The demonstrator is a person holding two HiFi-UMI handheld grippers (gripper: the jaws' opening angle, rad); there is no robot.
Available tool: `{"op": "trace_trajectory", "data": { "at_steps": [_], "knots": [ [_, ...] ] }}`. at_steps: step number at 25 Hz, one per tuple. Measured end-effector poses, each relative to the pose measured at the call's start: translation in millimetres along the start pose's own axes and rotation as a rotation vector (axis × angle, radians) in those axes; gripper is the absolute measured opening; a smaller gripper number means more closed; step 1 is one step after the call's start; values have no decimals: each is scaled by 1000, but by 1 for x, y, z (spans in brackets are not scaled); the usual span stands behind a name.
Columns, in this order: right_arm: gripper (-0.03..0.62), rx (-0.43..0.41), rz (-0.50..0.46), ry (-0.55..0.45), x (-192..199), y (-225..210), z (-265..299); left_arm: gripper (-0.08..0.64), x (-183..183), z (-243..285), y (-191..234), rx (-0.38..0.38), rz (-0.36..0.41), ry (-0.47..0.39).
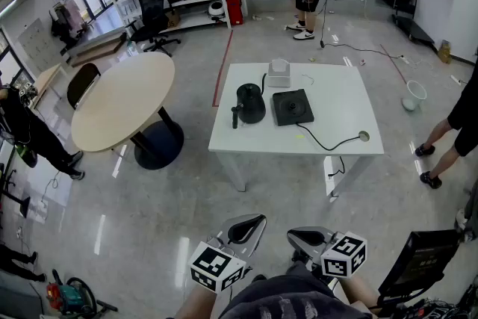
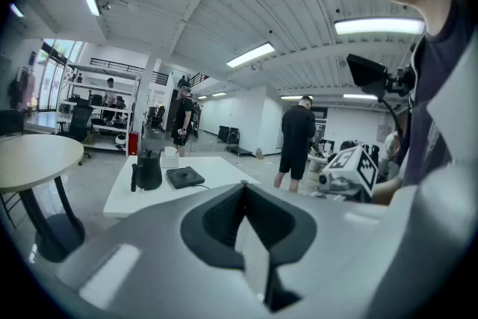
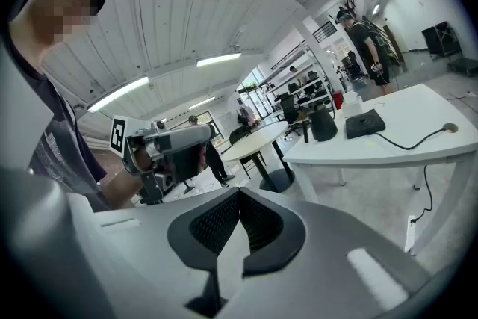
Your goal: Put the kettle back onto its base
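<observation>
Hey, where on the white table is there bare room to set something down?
Bare: the table's right end, past the base and behind its cable; also the front strip before the kettle. Crowded: left of centre, where kettle, base and white box cluster.

Right gripper [image 3: 237, 211]: jaws together, nothing between them. White table [image 3: 418, 142]: black kettle [image 3: 323, 125] standing beside its base [image 3: 364, 123], not on it. Left gripper [image 3: 168, 149]: at left.

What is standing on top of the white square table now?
A black kettle, its bare black base beside it, apart, with a cord, and a small white box behind them. The tabletop under these things is covered; what the kettle holds cannot be seen.
</observation>
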State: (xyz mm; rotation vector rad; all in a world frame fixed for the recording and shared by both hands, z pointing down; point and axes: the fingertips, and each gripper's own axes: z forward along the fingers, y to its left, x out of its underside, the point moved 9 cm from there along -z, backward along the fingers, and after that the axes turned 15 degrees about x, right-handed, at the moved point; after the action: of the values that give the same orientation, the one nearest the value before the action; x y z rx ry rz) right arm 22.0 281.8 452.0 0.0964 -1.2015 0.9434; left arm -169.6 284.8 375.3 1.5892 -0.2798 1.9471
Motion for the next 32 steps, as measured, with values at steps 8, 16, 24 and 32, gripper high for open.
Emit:
{"op": "trace_trajectory", "data": {
  "at_steps": [8, 16, 24, 32],
  "knots": [
    [-5, -24, 61, -48, -38, -100, -24, 2, -53, 99, 11, -16, 34, 59],
    [-5, -109, 19, -36, -63, -162, -22, 2, -71, 148, 38, -99, 22, 86],
    [-5, -102, -14, -40, -82, -184, -1, 2, -84, 168, 79, -110, 66, 41],
    [-5, 59, 16, -40, -110, -183, 36, 2, -86, 161, 150, -7, 50, 10]
  ]
}}
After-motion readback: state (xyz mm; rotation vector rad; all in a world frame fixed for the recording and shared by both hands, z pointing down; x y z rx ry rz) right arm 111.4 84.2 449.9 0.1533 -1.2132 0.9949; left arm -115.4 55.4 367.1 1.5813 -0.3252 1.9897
